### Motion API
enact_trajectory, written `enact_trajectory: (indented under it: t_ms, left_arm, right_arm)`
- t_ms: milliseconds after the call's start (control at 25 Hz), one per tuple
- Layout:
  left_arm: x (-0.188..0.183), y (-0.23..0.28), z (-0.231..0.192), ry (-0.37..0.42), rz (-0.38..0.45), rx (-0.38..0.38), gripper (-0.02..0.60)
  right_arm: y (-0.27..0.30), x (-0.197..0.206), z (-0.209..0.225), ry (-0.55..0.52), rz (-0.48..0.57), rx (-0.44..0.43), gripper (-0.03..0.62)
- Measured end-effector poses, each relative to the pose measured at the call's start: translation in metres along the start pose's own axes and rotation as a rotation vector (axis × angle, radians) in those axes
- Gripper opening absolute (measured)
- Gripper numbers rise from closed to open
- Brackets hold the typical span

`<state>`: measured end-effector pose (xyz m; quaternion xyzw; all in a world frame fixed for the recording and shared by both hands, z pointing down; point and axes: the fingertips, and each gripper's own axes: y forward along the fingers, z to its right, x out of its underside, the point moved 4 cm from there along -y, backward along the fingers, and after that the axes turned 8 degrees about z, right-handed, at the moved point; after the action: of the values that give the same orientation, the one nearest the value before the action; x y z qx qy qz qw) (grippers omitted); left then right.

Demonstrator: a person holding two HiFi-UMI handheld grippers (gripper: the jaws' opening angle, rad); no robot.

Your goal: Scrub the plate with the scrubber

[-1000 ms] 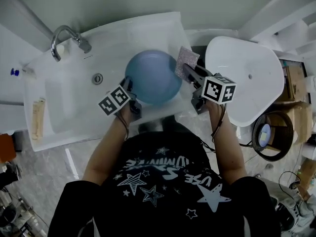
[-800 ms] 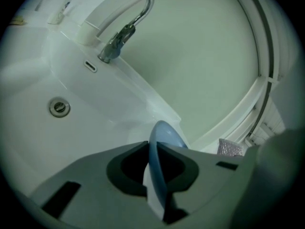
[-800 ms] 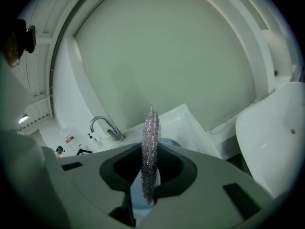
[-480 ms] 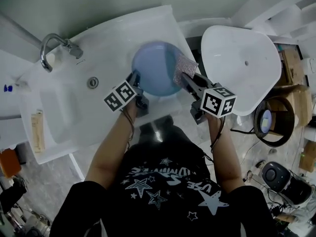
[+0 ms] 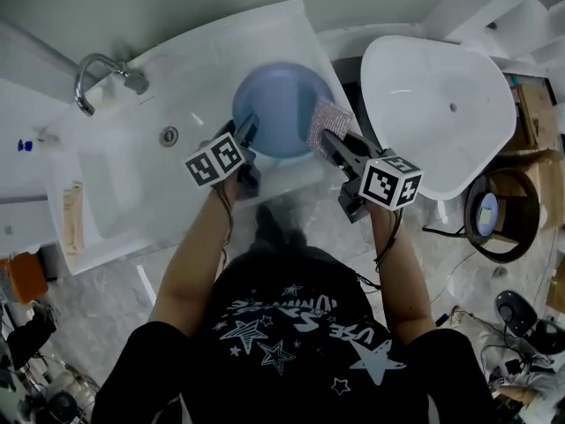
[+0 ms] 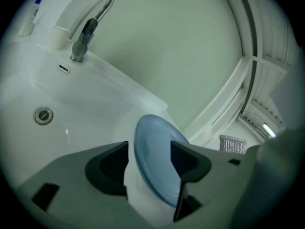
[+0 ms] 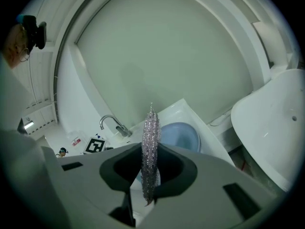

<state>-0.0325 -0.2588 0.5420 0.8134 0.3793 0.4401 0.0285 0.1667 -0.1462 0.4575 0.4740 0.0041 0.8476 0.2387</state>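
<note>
Nearby faucet point(image 5: 97, 73), drain point(image 5: 169, 135); scrubber point(image 5: 328, 124) seemingly overlaps plate point(image 5: 278, 109) rim.

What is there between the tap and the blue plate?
Between the tap and the blue plate, the head view shows only bare white sink, with the round drain just off that line.

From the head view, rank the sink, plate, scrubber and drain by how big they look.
Largest to smallest:
1. sink
2. plate
3. scrubber
4. drain
No two look alike in size, so the order is clear.
</note>
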Motion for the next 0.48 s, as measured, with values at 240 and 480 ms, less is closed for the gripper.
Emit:
enact_trajectory:
  t_ms: [240,480]
  left_arm:
    - [-0.015,-0.029,-0.005,0.086,0.089,-0.085,0.272]
    - [-0.018,-0.088,0.02,0.212,0.174,-0.099,0.272]
  right_arm:
    - [-0.025,0.001,-0.008,-0.069,0.007,-0.018,0.081]
    - [-0.059,0.0,-0.029,-0.188,0.007,-0.052,0.081]
